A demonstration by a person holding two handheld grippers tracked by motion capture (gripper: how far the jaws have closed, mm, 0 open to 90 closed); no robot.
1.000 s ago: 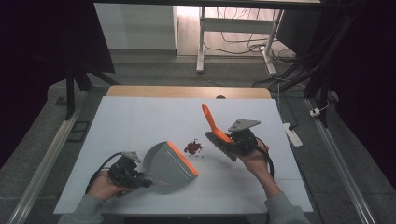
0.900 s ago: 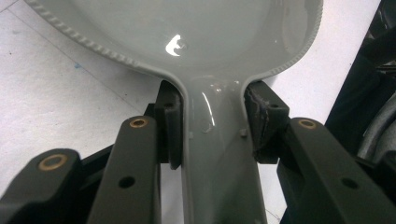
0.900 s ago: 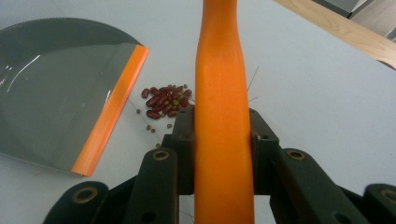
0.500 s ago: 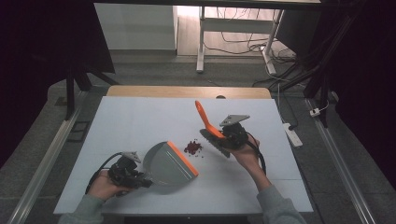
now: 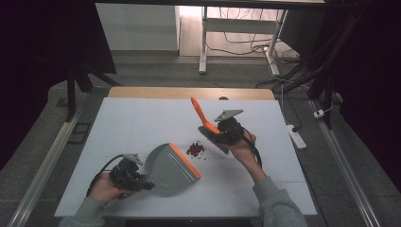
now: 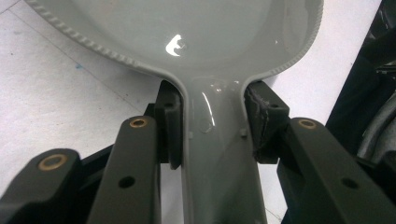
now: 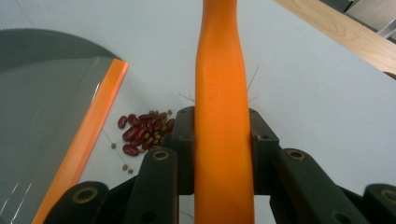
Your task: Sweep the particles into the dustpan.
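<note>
A grey dustpan (image 5: 168, 165) with an orange lip (image 5: 185, 161) lies on the white table (image 5: 142, 123), front left of centre. My left gripper (image 5: 143, 183) is shut on its grey handle (image 6: 215, 149), pads pressed on both sides. A small heap of red beans and tiny green ones (image 5: 195, 150) sits just off the lip. My right gripper (image 5: 219, 133) is shut on a brush with an orange handle (image 5: 200, 112), its dark bristles (image 5: 213, 138) down on the table to the right of the beans. In the right gripper view the handle (image 7: 222, 93) runs up between the jaws, the beans (image 7: 144, 133) and dustpan (image 7: 46, 93) to its left.
The table's far edge is a wooden strip (image 5: 189, 92). On the floor to the right lies a white power strip (image 5: 295, 137) with cables; a white desk frame (image 5: 203, 42) stands behind. Open tabletop lies at the back left and front right.
My right gripper has carried the brush leftward, closer to the beans. The left gripper and the dustpan have stayed where they were.
</note>
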